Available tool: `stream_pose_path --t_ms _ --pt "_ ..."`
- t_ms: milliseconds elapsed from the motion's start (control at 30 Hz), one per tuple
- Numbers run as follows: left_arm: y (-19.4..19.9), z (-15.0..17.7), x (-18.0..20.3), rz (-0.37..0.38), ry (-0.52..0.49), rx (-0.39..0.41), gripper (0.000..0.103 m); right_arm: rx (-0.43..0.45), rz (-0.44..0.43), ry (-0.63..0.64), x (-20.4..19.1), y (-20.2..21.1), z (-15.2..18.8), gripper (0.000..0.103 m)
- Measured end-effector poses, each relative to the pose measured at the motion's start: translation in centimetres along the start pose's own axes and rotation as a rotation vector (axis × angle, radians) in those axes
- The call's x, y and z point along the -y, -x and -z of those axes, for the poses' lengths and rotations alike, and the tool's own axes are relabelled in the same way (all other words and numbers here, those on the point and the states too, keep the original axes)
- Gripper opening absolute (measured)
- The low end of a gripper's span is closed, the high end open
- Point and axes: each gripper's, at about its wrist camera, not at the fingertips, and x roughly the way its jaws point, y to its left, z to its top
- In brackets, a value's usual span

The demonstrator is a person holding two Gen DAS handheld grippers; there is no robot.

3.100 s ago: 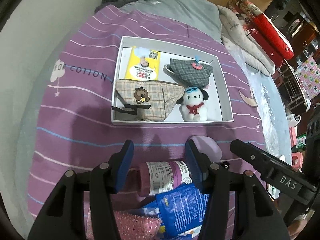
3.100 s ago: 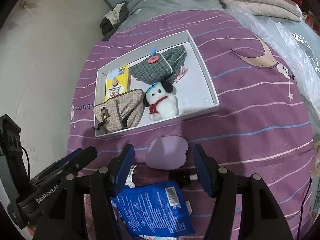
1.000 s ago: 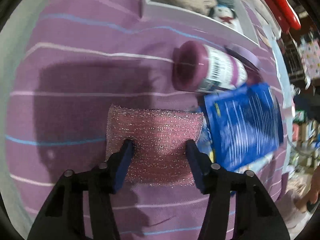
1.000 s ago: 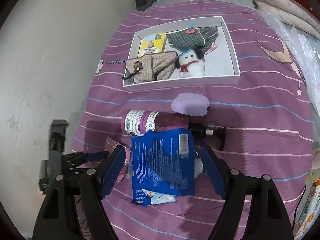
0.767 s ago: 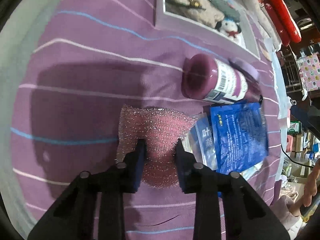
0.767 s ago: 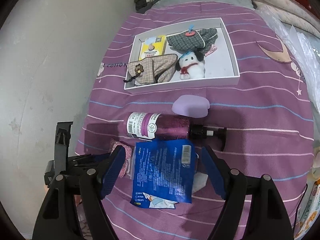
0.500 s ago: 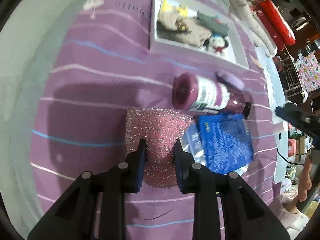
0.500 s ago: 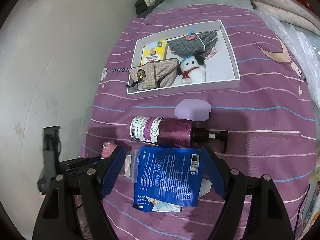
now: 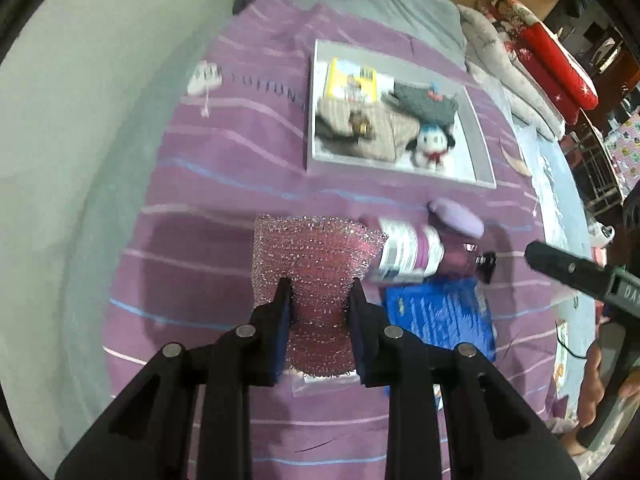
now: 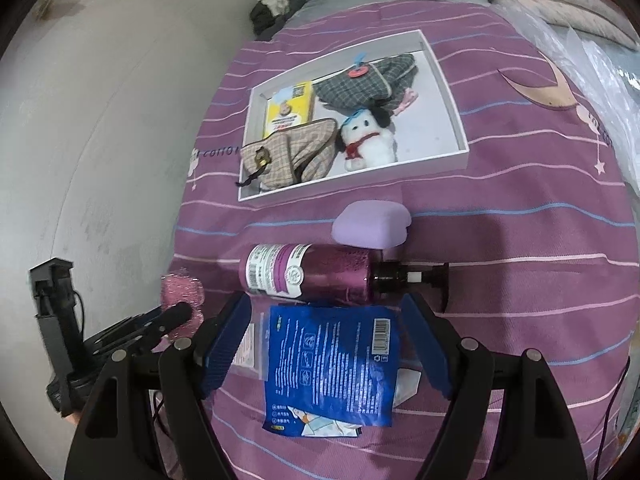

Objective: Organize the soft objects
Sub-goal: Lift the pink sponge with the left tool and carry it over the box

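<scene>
- The left gripper (image 9: 319, 308) is clamped on the pink glittery sponge (image 9: 314, 256), holding it clear of the purple striped bedspread (image 9: 208, 200), above the bedspread's near part.
- The right gripper (image 10: 326, 344) has its jaws wide apart with nothing held, over the blue packet (image 10: 330, 364) lying near the bedspread's front edge.
- The purple pump bottle (image 10: 312, 272) lies on its side just beyond the packet.
- The white tray (image 10: 452, 92), toward the far edge, holds a plush dog (image 10: 368, 140) and two plaid pouches.

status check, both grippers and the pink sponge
Left gripper shut on pink sponge, sponge off the bedspread. Right gripper open, empty, above blue packet. Purple bottle and lilac pad lie between sponge and white tray.
</scene>
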Motion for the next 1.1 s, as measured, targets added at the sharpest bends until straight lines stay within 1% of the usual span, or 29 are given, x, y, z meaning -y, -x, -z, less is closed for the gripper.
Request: stream_pose_path --t_ms 100,233,333,400,467,567,633,700,833,900,1000,1100 --pt "1.1 -1.6 1.2 -0.014 0.006 0.016 0.028 0.01 -0.019 -0.003 -0.3 0.7 -0.3 0.078" --pt "2.2 -3.7 3.6 -0.015 -0.024 0.033 0.028 0.038 -0.008 0.013 -1.1 2.3 -0.6 0.078" --pt "2.9 -4.9 5.6 0.012 -0.061 0.051 0.028 0.074 0.011 0.028 -1.5 4.0 -1.2 0.078" --pt "3.4 -5.3 6.8 0.022 -0.095 0.079 0.028 0.089 0.028 0.034 -1.8 4.9 -1.7 0.078" --pt "3.8 -5.7 7.9 0.007 -0.127 0.107 0.029 0.107 0.031 0.032 -1.9 5.8 -2.4 0.078" --pt "4.2 -6.6 9.1 -0.033 -0.148 0.139 0.03 0.122 0.024 0.033 -2.3 6.7 -3.5 0.078" --pt "4.2 -7.3 9.7 -0.02 -0.159 0.133 0.03 0.132 0.073 0.041 -2.8 7.1 -4.3 0.078" --pt "4.0 -8.1 10.1 0.003 -0.154 0.129 0.03 0.144 0.123 0.051 -3.4 7.5 -5.1 0.078" --pt "3.3 -9.2 10.8 0.051 -0.137 0.125 0.03 0.145 0.113 0.087 -3.9 8.0 -6.3 0.078" --pt "2.8 -9.7 11.1 0.069 -0.13 0.126 0.03 0.161 0.12 0.09 -3.9 8.1 -6.9 0.078" --pt "1.5 -10.5 11.5 0.066 -0.1 0.137 0.03 0.198 0.14 0.069 -3.2 8.3 -7.5 0.078" --pt "0.4 -11.1 12.0 0.058 -0.092 0.143 0.03 0.231 0.145 0.031 -2.1 8.1 -7.6 0.078"
